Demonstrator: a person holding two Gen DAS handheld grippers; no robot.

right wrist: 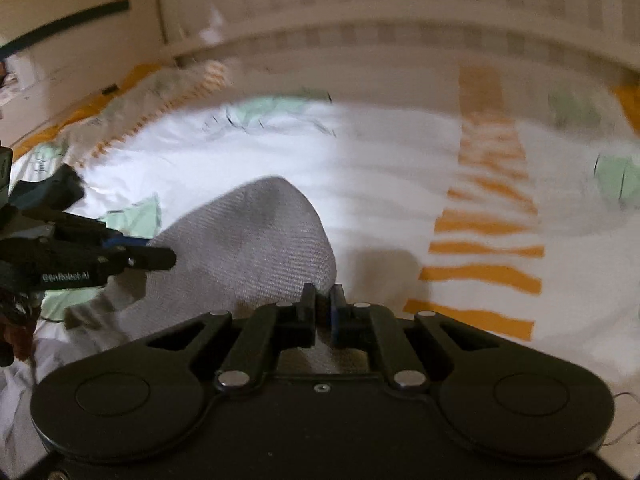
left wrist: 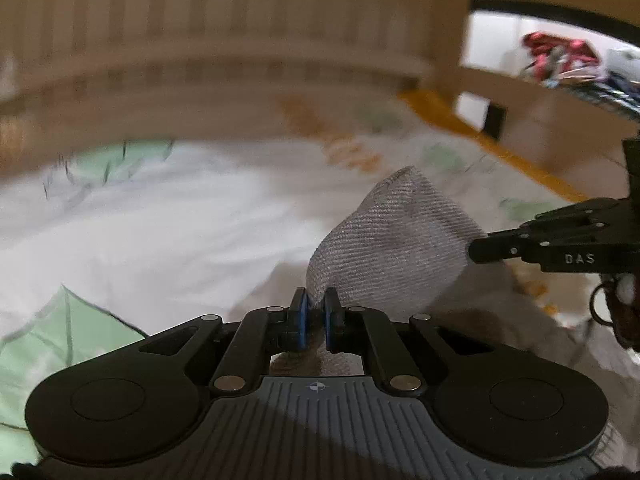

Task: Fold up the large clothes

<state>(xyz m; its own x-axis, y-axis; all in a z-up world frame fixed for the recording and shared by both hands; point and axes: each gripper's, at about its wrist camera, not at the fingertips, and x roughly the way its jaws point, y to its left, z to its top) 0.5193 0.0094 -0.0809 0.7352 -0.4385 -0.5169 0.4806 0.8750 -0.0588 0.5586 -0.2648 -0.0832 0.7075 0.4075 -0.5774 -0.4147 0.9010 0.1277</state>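
Observation:
A grey knitted garment [left wrist: 392,240] hangs bunched between my two grippers above the bed. My left gripper [left wrist: 315,306] is shut on one edge of it, the cloth pinched between the blue pads. My right gripper [right wrist: 323,300] is shut on another edge of the same garment [right wrist: 256,248]. In the left wrist view the right gripper [left wrist: 476,250] comes in from the right and touches the cloth. In the right wrist view the left gripper [right wrist: 170,258] comes in from the left at the cloth. The rest of the garment drops below and is hidden by the gripper bodies.
A bedsheet [right wrist: 380,168], white with orange stripes and green patches, covers the bed below. A slatted headboard [left wrist: 220,20] runs along the back. A cabinet with an opening and colourful clutter [left wrist: 560,56] stands at the right in the left wrist view.

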